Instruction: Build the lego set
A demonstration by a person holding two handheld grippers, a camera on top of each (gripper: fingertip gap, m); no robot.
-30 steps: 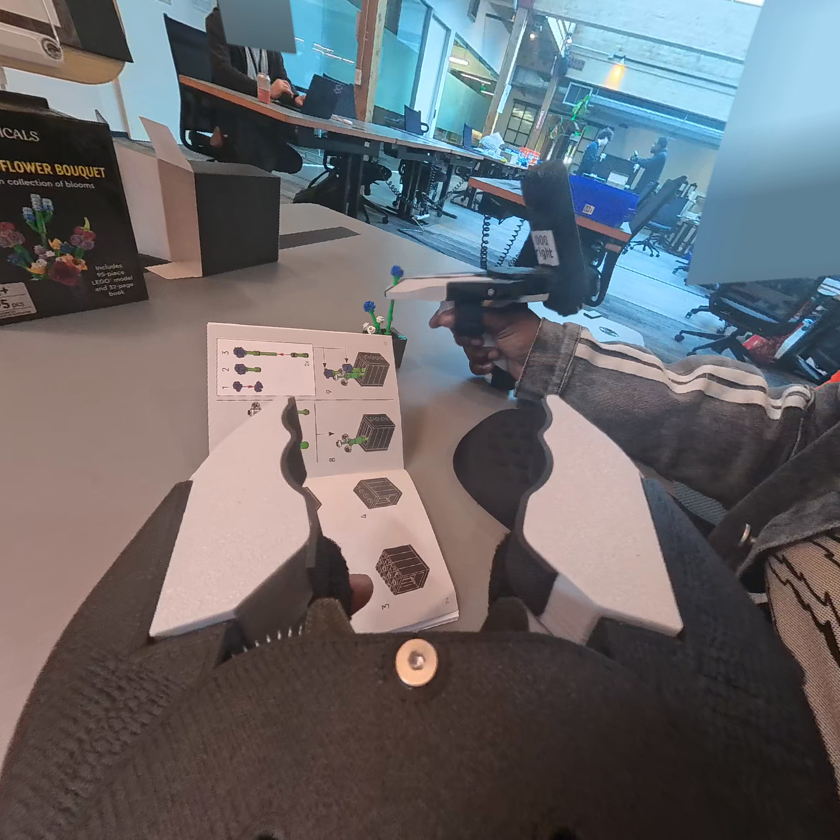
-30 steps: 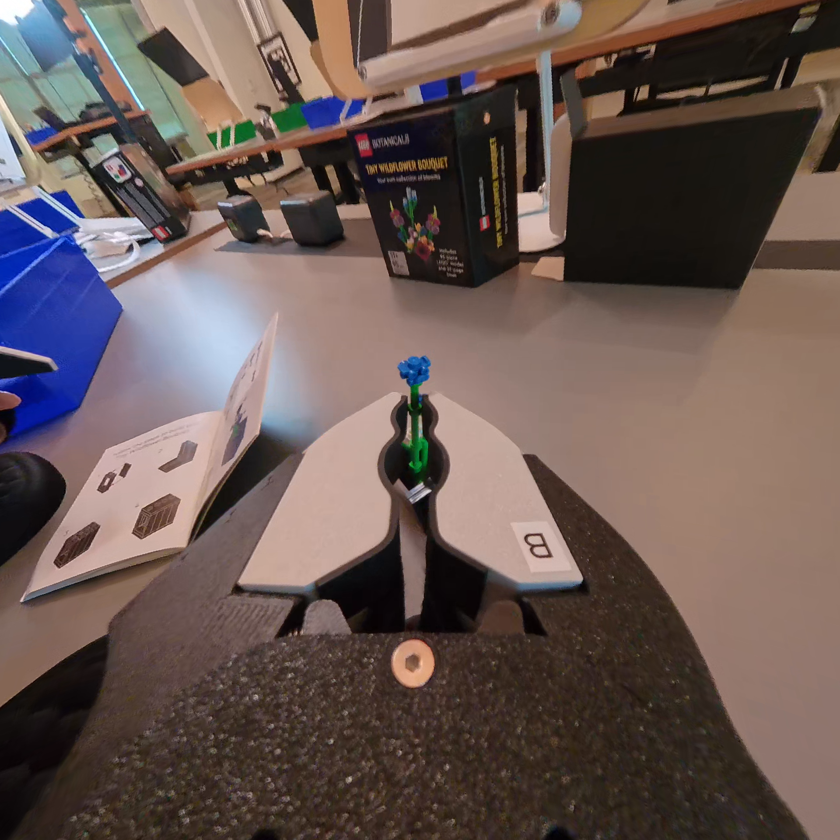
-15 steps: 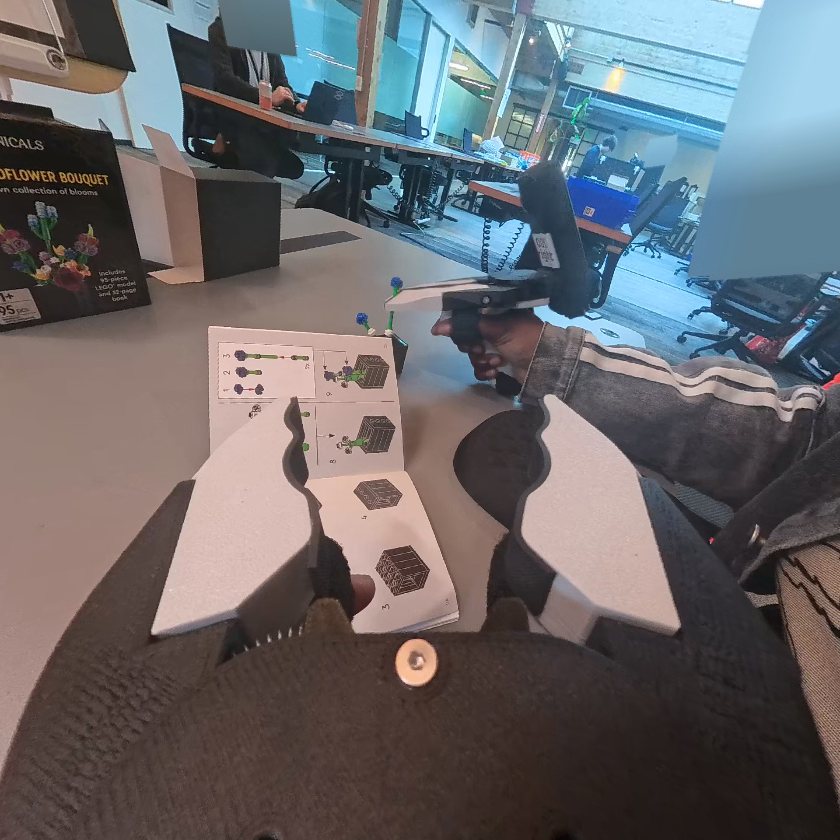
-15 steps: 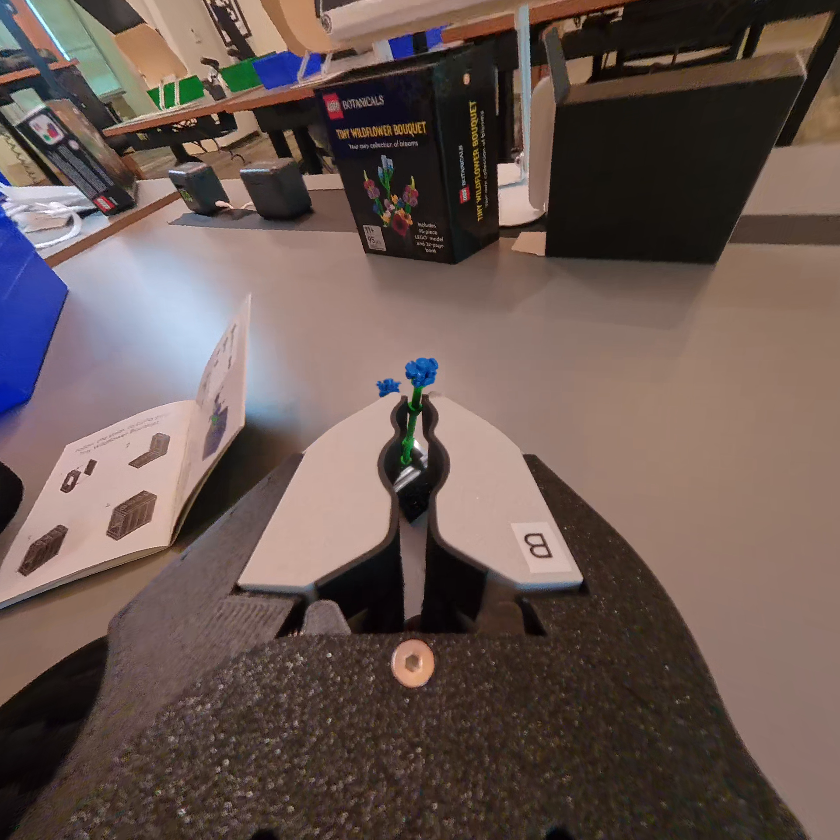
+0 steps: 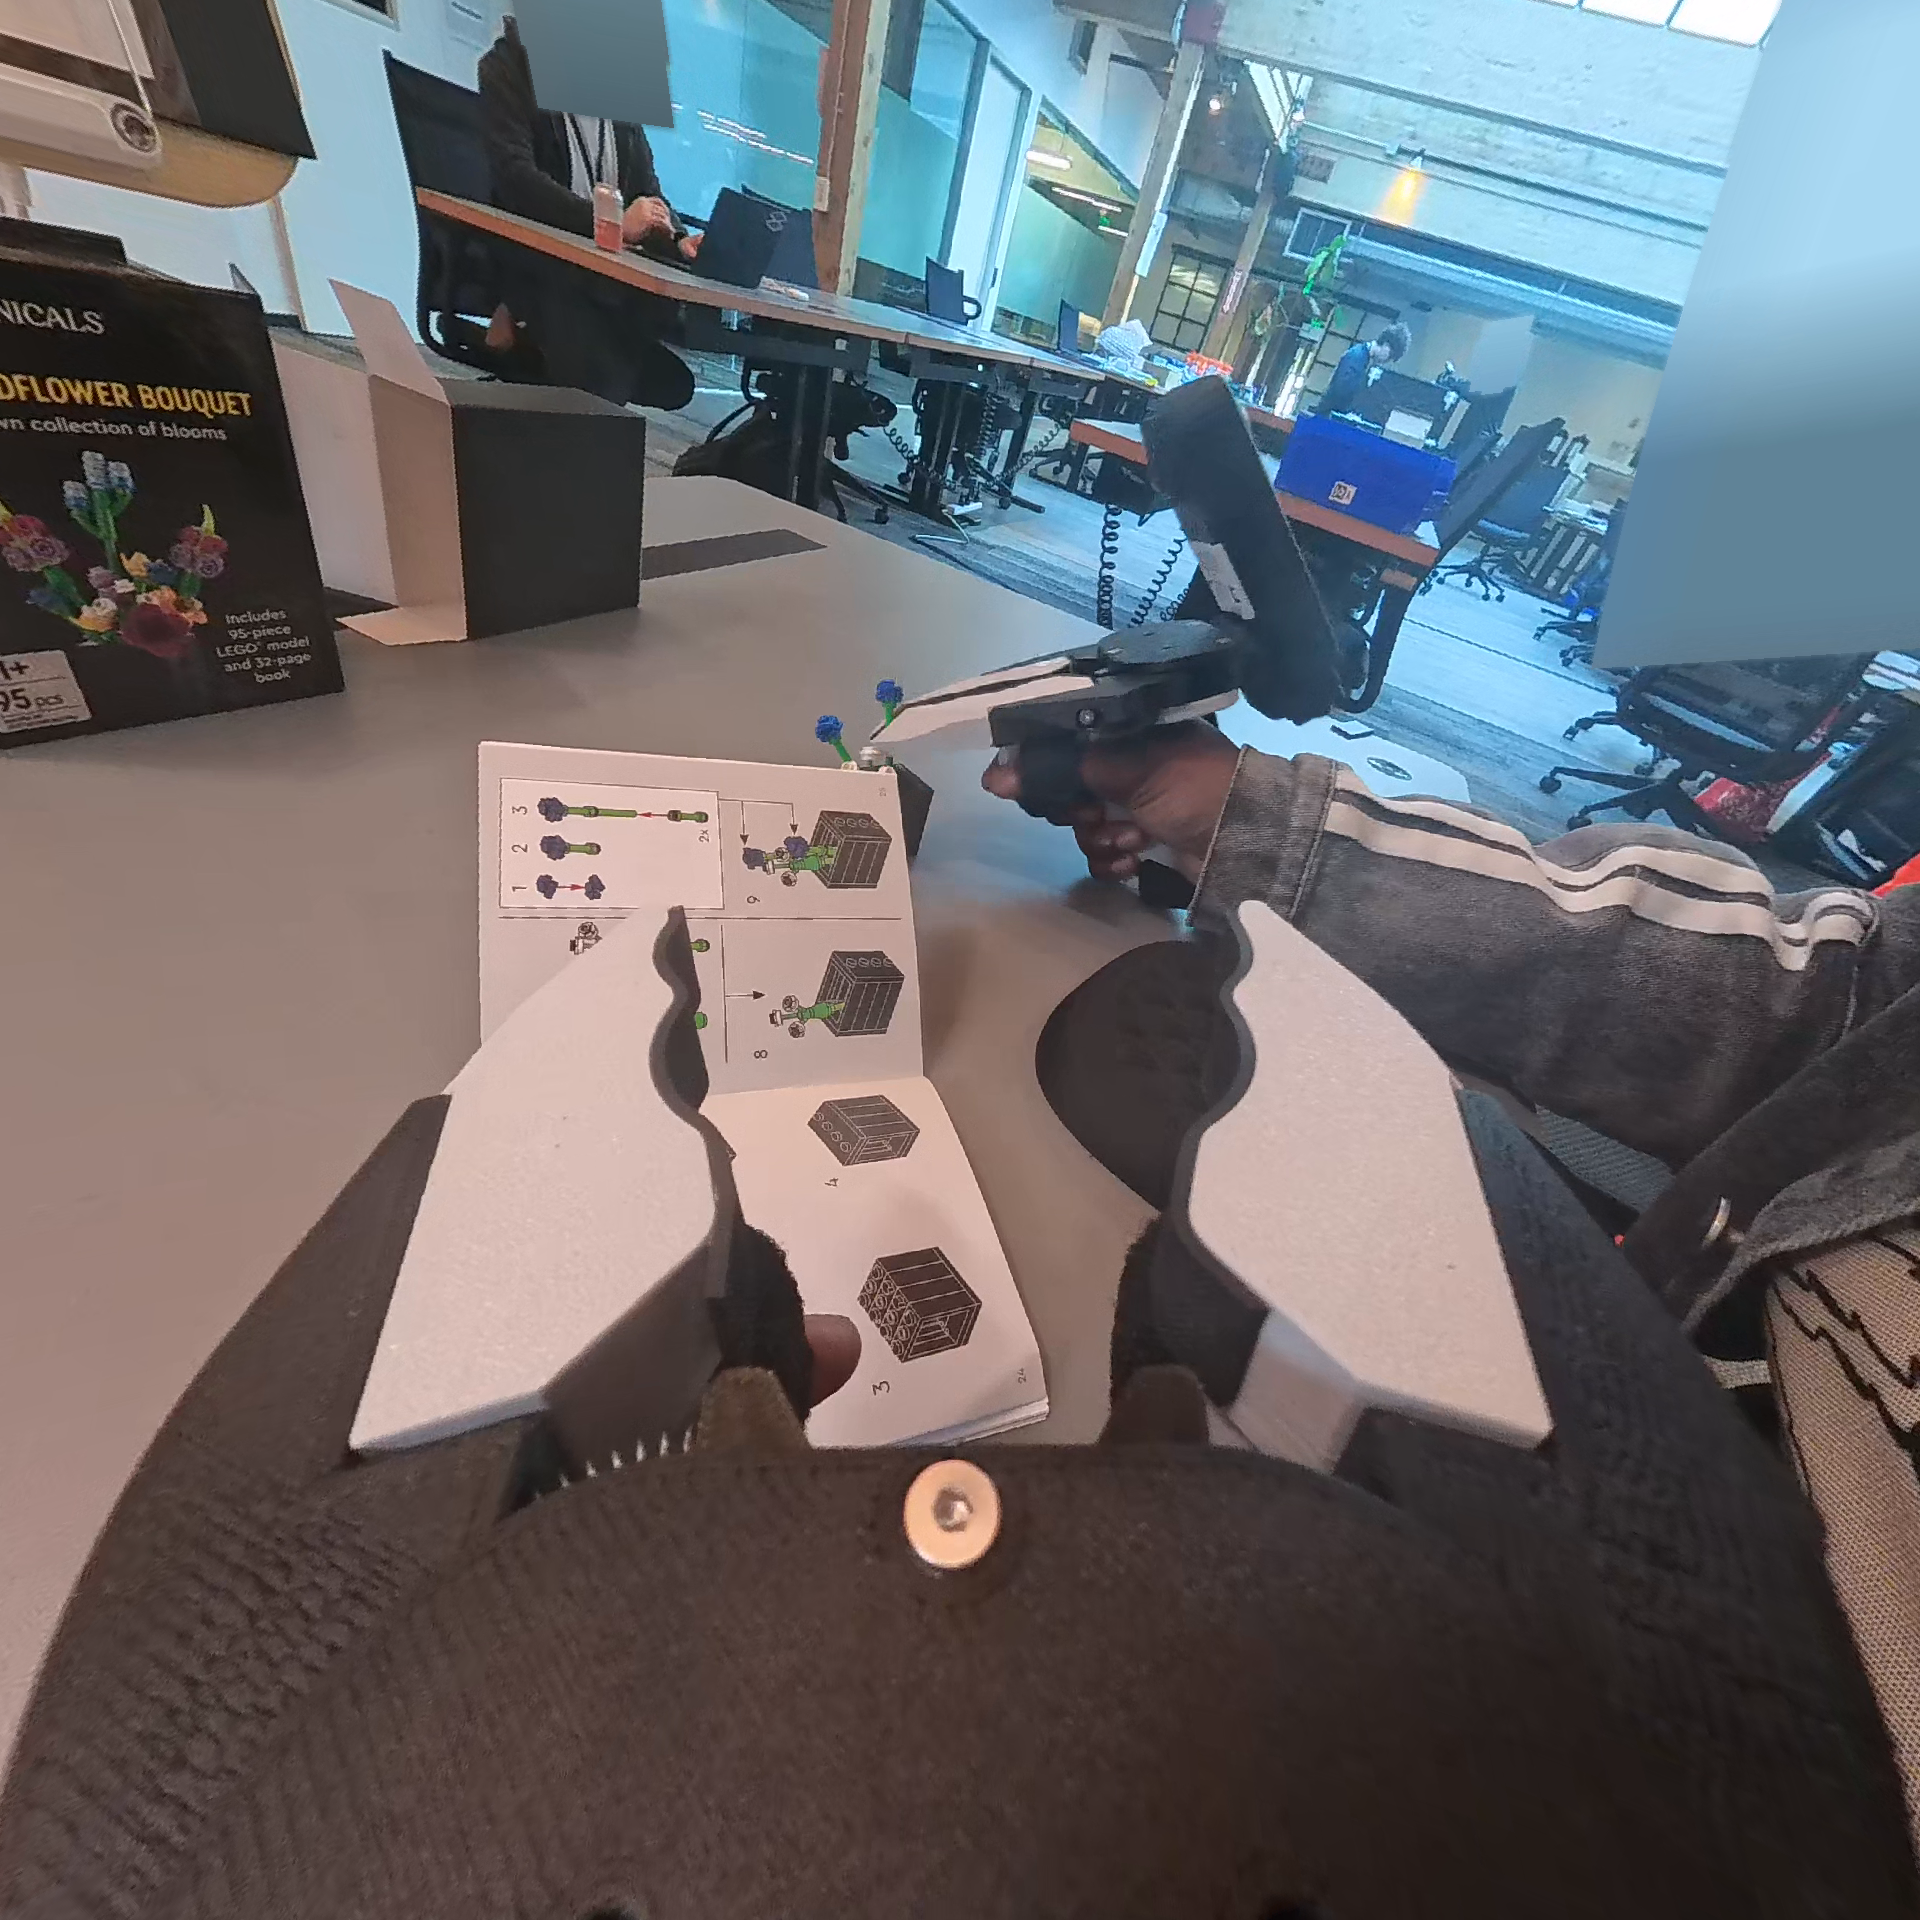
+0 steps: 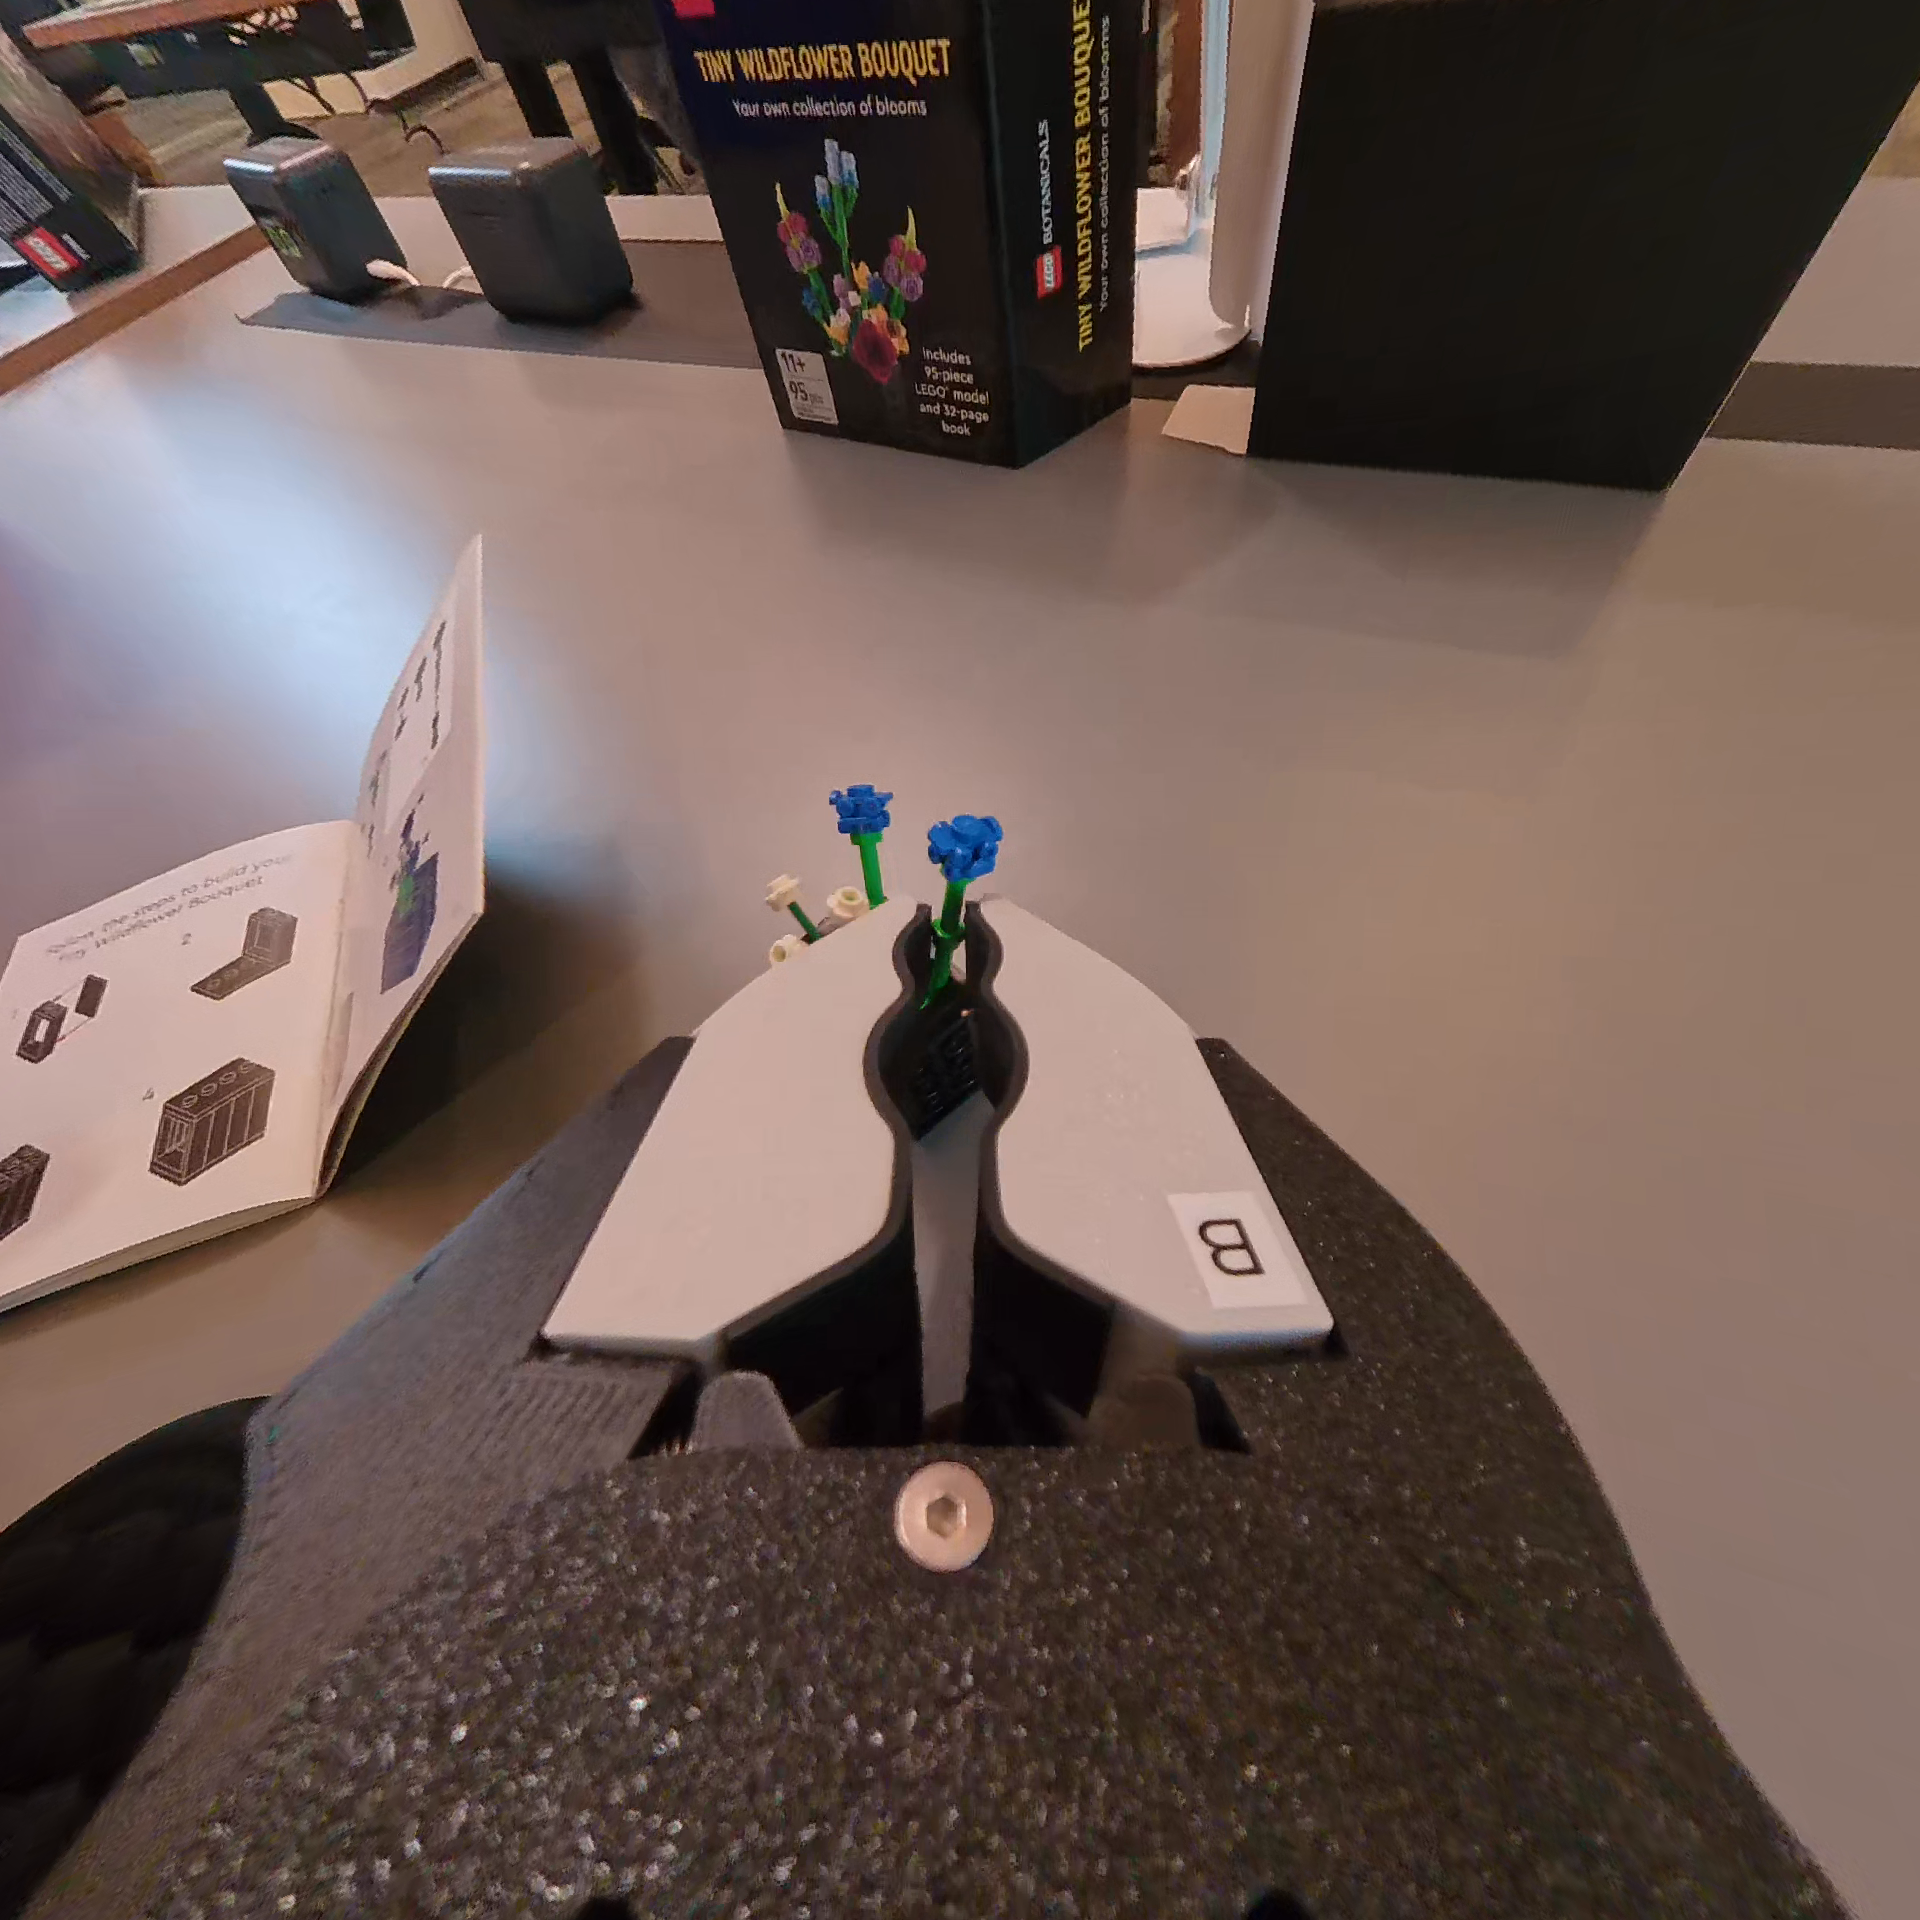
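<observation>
The right gripper point(image 6: 943, 920), clamped on a blue flower stem point(image 6: 961, 868), has been lowered onto the black pot point(image 6: 940, 1070) mid-table beside the booklet point(image 5: 748, 935); seating is judged underway. The left gripper point(image 5: 956, 997) is held open, empty.

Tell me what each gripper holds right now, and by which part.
The right gripper is shut on the blue flower, pinching its green stem just below the bloom, above the black lego base. The left gripper is open and holds nothing.
</observation>
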